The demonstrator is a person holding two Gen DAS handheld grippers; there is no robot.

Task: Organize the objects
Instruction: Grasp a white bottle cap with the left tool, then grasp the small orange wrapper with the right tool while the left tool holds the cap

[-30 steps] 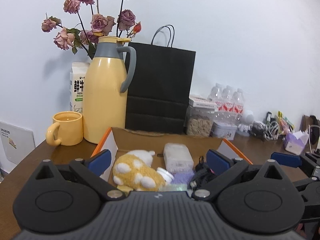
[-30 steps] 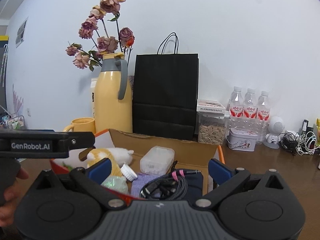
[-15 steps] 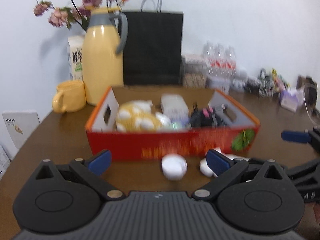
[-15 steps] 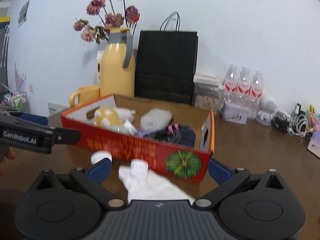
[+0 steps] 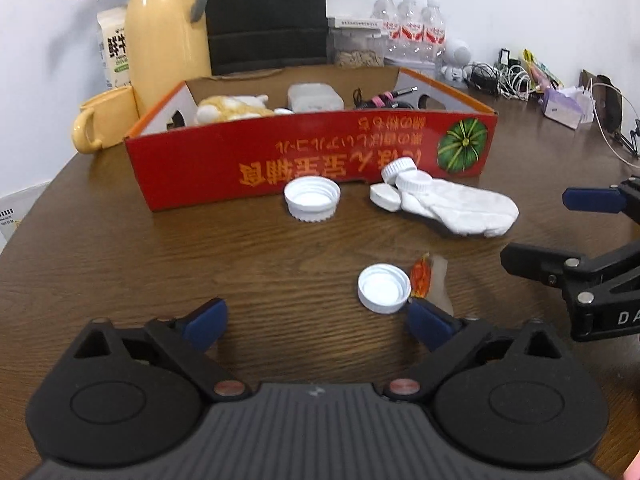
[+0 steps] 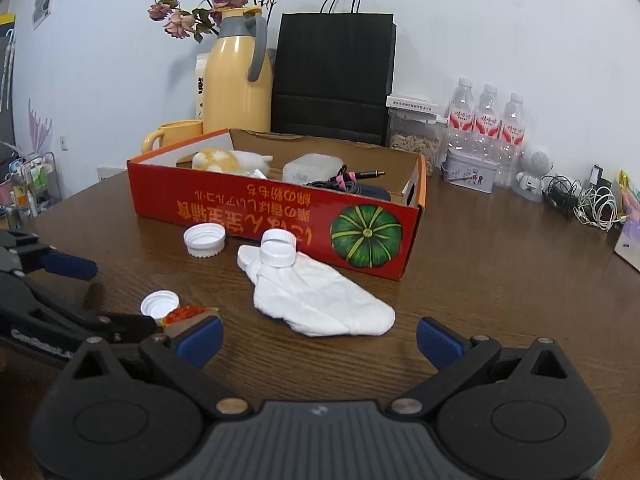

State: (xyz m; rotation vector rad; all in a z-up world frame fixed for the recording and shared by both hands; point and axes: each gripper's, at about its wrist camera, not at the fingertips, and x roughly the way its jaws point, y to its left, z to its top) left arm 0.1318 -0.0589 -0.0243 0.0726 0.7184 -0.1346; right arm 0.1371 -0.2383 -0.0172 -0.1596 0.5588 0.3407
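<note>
1. A small white cap lies open side up on the wooden table, a little orange packet touching it at 3 o'clock.
2. The left gripper hovers at its 6 o'clock, jaws wide apart and just been narrowing slightly, nothing between them.
3. At 12 o'clock lie a white sock and a larger cap, before the red box.
4. The right gripper stands spread and empty, the sock at its 12 o'clock.
</note>
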